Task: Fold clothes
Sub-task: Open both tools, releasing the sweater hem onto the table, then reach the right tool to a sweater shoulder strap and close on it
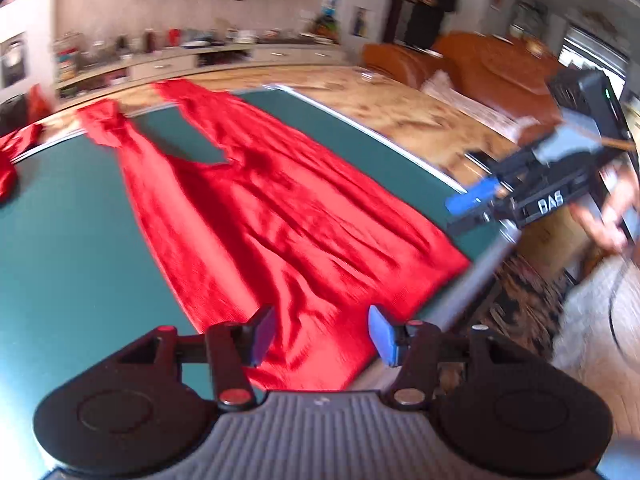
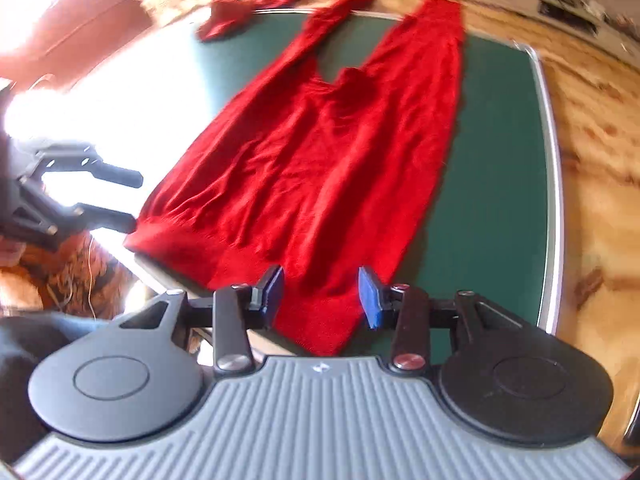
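Both of our grippers, left gripper (image 1: 322,334) and right gripper (image 2: 320,298), are hovering open and empty over the near hem of the soft, light red garment (image 1: 256,200) lying flat across the green table (image 1: 60,240), its hem corners looking easiest to pinch.

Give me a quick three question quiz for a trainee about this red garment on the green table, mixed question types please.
1. True or false: the red garment is already folded in half on the green table.
2. Multiple choice: the left gripper is A) shut on the hem, B) open with nothing clamped, C) out of view.
3. Short answer: where do the garment's two straps end up relative to the table's far edge?

Key
1. False; it lies spread out flat.
2. B; the right gripper is open as well.
3. They reach the far edge and drape over it.
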Available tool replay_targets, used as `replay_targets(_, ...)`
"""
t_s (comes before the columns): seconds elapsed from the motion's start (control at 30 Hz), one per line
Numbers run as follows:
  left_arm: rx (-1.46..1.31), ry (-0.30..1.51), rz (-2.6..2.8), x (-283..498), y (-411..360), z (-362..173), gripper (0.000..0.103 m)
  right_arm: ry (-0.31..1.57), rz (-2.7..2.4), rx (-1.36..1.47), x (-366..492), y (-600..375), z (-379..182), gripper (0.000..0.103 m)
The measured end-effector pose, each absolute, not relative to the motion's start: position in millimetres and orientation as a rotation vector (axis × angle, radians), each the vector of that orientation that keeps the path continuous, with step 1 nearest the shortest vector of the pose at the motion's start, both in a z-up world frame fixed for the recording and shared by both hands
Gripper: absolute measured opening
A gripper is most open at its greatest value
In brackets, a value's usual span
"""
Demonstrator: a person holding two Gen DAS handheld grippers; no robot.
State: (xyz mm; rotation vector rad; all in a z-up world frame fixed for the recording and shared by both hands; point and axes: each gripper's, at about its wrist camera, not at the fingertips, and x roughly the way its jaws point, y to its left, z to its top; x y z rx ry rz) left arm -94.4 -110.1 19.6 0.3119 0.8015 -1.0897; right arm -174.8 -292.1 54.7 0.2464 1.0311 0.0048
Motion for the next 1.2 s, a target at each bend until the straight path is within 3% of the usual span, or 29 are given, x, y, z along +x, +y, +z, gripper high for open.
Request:
replay_targets(0.27,0.272,0.839,-1.002,-95.5,-142.1,0.9,0.058,1.009,-0.143,0.358,-175.2,-306.8,31.1,0.048)
replay_targets(0.43,0.302,0.897,-0.982,-98.1,-142.3,-17.5,0.057,1.013,-0.119,0.207,-177.5,-290.3,26.6,0.046)
replay_targets(0.77,0.277,0.927,-0.993,-112.5,-126.9,-15.3,0.056,1.041,-0.113,0.146,-187.5,-276.3,28.4,0.036)
replay_targets(1.2,0.233,0.958,-0.986,-116.3,-122.1,-12.9,0.056,1.108,-0.106,0.153,-184.5,-275.5,32.4,0.036)
